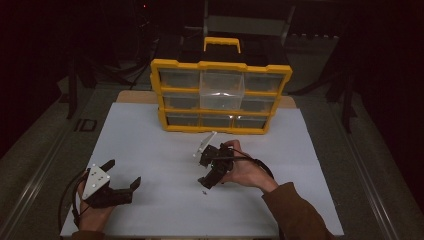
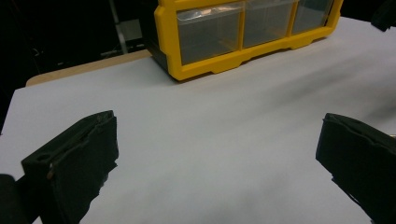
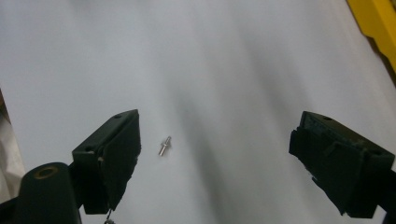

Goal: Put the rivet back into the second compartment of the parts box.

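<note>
Your right gripper has its fingers spread wide and gripping nothing. In the right gripper view a small metal pin lies on the white table between the fingers, just beside the one at 9 o'clock and well apart from the one at 3 o'clock; neither touches it. From the high view, that same pin is a faint speck just below the right gripper, at about 6 o'clock from it, near the middle of the table.

Your left gripper sits at the table's 7 o'clock corner in the high view, its fingers also wide open and empty, with bare white surface between them.

The left gripper view gives you something the right one does not: the bottom row of clear drawers in the yellow parts organizer, at 12 o'clock from the fingers and well apart from them. The right gripper view catches just a yellow corner of the organizer at 2 o'clock. The high view alone shows you the whole organizer standing upright at the table's 12 o'clock edge, with one clear drawer in its upper middle pulled out toward you.
</note>
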